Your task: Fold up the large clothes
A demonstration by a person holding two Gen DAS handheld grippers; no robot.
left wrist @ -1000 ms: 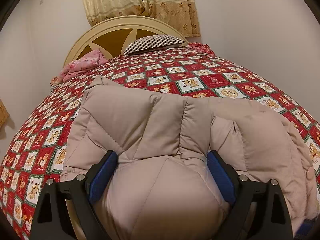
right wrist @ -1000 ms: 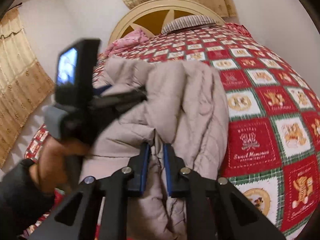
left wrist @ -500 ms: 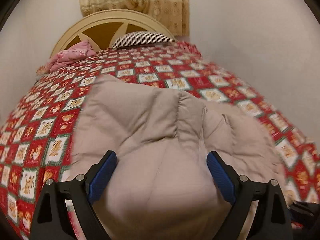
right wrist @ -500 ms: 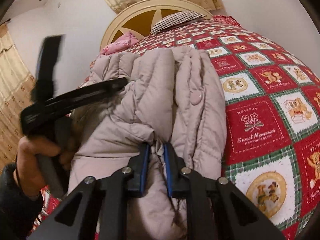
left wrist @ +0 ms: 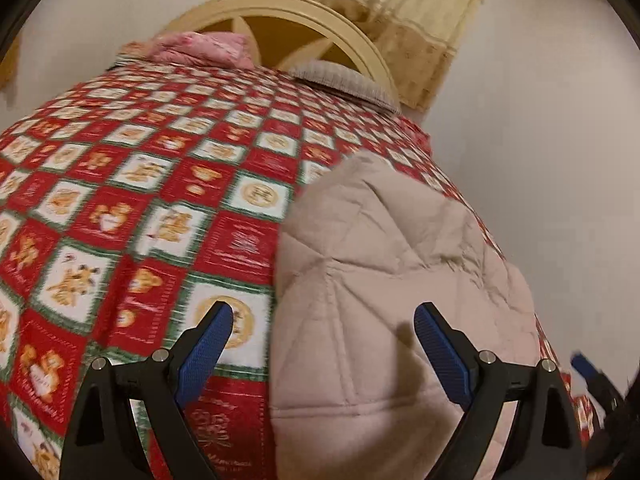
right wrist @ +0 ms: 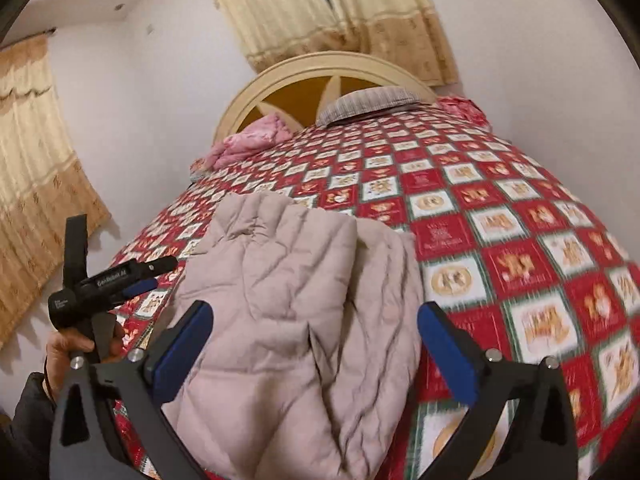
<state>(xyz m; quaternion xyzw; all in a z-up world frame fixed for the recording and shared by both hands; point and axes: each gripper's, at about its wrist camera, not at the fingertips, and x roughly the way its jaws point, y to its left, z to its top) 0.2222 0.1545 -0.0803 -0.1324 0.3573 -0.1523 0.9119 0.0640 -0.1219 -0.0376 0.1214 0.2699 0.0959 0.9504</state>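
Folded beige quilted puffer jacket lies lengthwise ahead of the right gripper — jaws opening, nothing clamped — nearer than the left gripper, jaws apart.

"GenRobot AI" in white on the black left claw (bedspread lettering too blurred)

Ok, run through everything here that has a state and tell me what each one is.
Puffer jacket: folded, lying on the bedspread.
Left gripper: open, holding nothing.
Right gripper: jaws opening, pads off the jacket.
Curtain: drawn, slight gap.
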